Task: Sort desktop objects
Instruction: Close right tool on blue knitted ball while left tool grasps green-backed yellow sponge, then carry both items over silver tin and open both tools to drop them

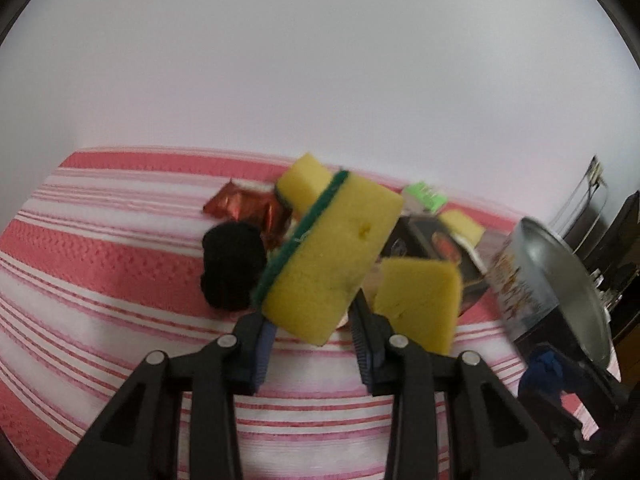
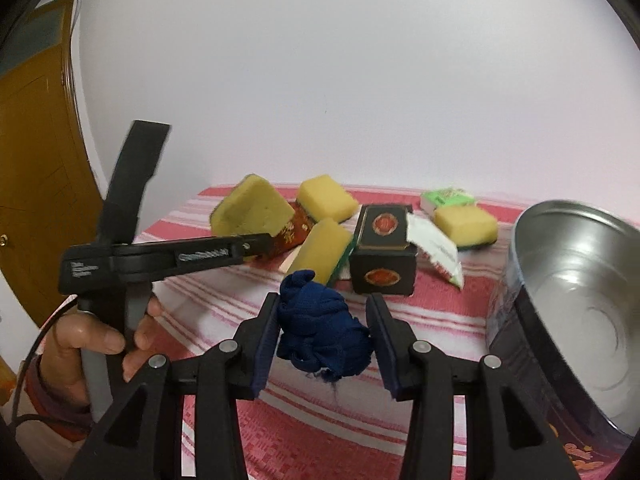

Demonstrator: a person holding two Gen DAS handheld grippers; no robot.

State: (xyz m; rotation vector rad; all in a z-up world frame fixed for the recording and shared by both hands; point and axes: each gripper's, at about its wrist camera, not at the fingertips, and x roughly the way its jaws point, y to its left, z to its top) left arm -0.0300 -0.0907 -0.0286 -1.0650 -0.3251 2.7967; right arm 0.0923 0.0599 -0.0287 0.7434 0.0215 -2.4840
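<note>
Our left gripper points downward at a slant, its jaws clamped on a sponge. Our left hand wraps around its grey handle, fingers curled on the trigger. Our right gripper also tilts downward, its jaws pressed against both sides of a blue cloth bundle.

Four sponges. One black box. One tin. One blue cloth ball. One black ball. One green-white pack. One red wrapper.
</note>
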